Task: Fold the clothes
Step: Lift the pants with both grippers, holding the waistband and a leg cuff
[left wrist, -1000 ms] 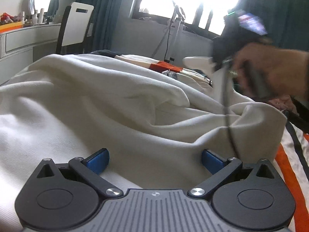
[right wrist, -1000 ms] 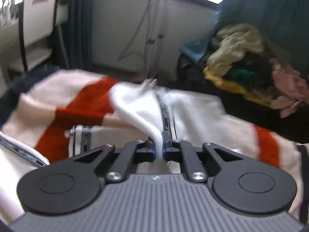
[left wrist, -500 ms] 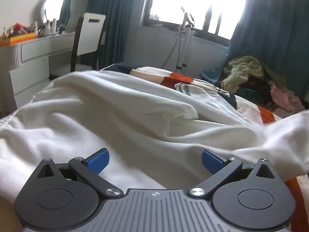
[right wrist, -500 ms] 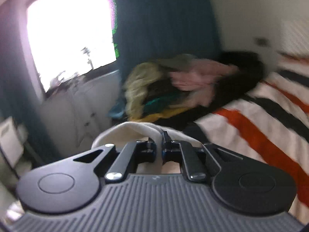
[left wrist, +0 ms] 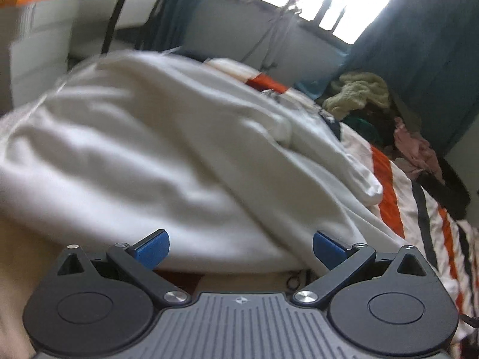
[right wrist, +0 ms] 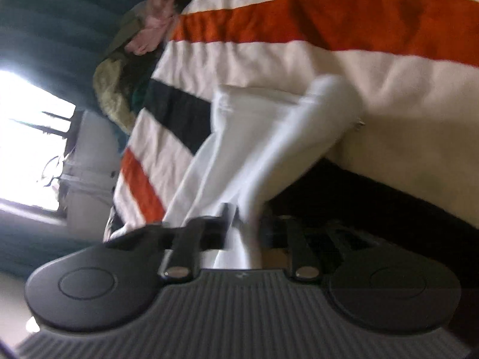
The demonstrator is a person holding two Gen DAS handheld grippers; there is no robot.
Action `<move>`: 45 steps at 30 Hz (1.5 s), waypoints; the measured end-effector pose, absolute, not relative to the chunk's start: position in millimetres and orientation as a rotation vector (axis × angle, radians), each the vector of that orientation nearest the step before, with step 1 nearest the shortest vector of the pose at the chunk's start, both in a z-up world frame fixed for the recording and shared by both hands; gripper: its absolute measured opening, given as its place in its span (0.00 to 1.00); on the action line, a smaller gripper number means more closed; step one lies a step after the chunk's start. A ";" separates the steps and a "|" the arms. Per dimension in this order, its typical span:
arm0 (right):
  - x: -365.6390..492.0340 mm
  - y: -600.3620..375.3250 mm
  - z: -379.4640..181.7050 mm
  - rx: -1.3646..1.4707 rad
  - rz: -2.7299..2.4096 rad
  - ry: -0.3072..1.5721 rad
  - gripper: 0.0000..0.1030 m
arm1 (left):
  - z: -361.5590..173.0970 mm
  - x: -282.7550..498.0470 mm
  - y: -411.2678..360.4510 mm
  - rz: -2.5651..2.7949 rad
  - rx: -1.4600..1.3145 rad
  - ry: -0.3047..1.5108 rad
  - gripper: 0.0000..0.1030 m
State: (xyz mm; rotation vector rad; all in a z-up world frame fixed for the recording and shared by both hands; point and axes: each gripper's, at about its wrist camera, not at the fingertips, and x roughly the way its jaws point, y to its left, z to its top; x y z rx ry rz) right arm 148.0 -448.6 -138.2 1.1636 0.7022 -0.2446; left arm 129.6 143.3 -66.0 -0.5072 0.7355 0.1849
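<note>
Swung sideways, right tool releasing white garment.

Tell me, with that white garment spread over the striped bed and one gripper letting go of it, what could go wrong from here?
1. The right gripper is opening with white fabric between its jaws; the cloth may drop unevenly and spoil the fold.
2. The white garment lies bunched in deep wrinkles, so creases may get folded in.
3. The left gripper is open right at the garment's edge, over a dark cord; closing there could snag it.
</note>
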 end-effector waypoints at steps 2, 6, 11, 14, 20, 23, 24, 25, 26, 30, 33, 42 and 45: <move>146.4 -443.8 -137.7 1.190 -0.175 0.712 0.60 | -70.1 124.0 158.3 0.176 -0.582 0.778 1.00; 142.4 -445.9 -139.3 1.231 -0.154 0.703 0.60 | -80.8 109.6 198.9 0.183 -0.765 0.873 1.00; 132.4 -459.2 -150.6 1.331 -0.218 0.648 0.59 | -105.0 94.5 261.6 0.304 -1.090 0.871 0.97; 134.1 -470.6 -157.5 1.332 -0.279 0.650 0.59 | -116.2 89.7 285.3 0.367 -1.235 0.792 0.95; 144.9 -490.4 -176.0 1.334 -0.316 0.650 0.40 | -118.8 87.7 305.5 0.499 -1.265 0.661 0.62; 152.5 -496.3 -186.1 1.336 -0.342 0.646 0.20 | -117.1 89.2 311.8 0.544 -1.240 0.656 0.40; 154.5 -497.6 -189.3 1.330 -0.355 0.638 0.16 | -115.4 88.0 314.0 0.555 -1.226 0.650 0.26; 157.1 -497.6 -189.5 1.314 -0.362 0.628 0.12 | -111.7 86.8 316.3 0.567 -1.210 0.641 0.18; 158.0 -497.6 -187.9 1.295 -0.357 0.610 0.10 | -107.8 83.8 319.2 0.577 -1.196 0.633 0.16; 160.3 -499.2 -177.0 1.262 -0.337 0.522 0.07 | -71.8 74.0 323.7 0.554 -1.093 0.580 0.08; 155.3 -498.2 -162.0 1.217 -0.320 0.462 0.06 | -40.8 47.7 330.7 0.521 -1.078 0.531 0.07; 126.7 -506.7 -124.5 1.091 -0.416 0.349 0.06 | -14.2 -13.7 355.2 0.475 -1.169 0.560 0.06; 126.1 -514.3 -140.1 1.132 -0.491 0.430 0.06 | -30.8 -31.0 363.1 0.490 -1.156 0.609 0.06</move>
